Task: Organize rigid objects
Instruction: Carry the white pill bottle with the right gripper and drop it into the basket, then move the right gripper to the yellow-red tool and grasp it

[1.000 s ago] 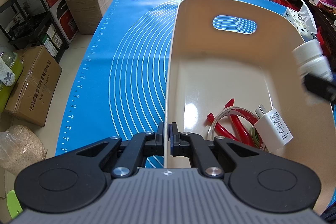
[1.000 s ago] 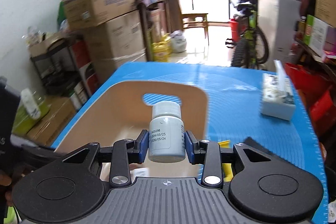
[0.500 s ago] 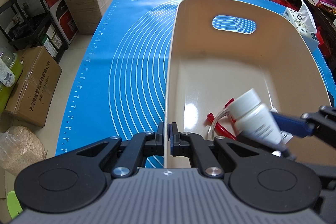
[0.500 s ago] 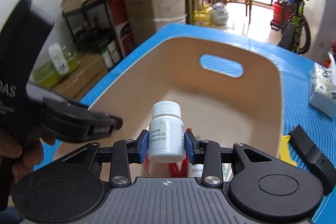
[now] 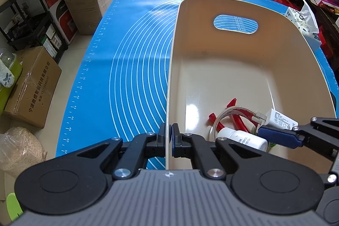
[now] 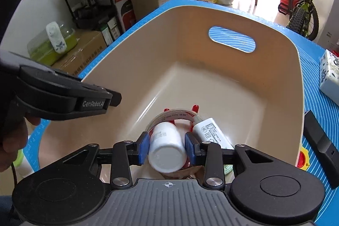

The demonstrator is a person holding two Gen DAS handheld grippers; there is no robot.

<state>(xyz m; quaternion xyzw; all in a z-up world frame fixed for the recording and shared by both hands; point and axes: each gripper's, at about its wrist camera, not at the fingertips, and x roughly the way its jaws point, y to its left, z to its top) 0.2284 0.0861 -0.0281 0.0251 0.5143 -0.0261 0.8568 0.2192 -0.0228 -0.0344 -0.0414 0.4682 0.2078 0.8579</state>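
A beige basin (image 5: 233, 69) stands on the blue mat (image 5: 131, 69). My left gripper (image 5: 169, 137) is shut on the basin's near left wall. A white pill bottle (image 6: 165, 149) lies tipped over on the basin floor, its base facing the right wrist camera. It sits between the blue pads (image 6: 142, 148) of my right gripper (image 6: 167, 148), whose jaws are opening and no longer press on it. In the left wrist view the bottle (image 5: 243, 138) lies on its side beside one blue pad (image 5: 277, 137). A white charger (image 6: 211, 132), a clear tape ring (image 6: 169, 114) and a red tool (image 5: 235, 118) lie next to it.
A tissue pack (image 6: 330, 75) lies on the mat right of the basin. Nearer on that side are a black bar (image 6: 320, 141) and a yellow-and-red toy (image 6: 303, 159). Cardboard boxes (image 5: 31, 86) and a shelf crowd the floor to the left.
My right gripper came down into the basin with the bottle and its pads spread. The bottle tipped from upright onto the basin floor. The left gripper stayed on the wall.
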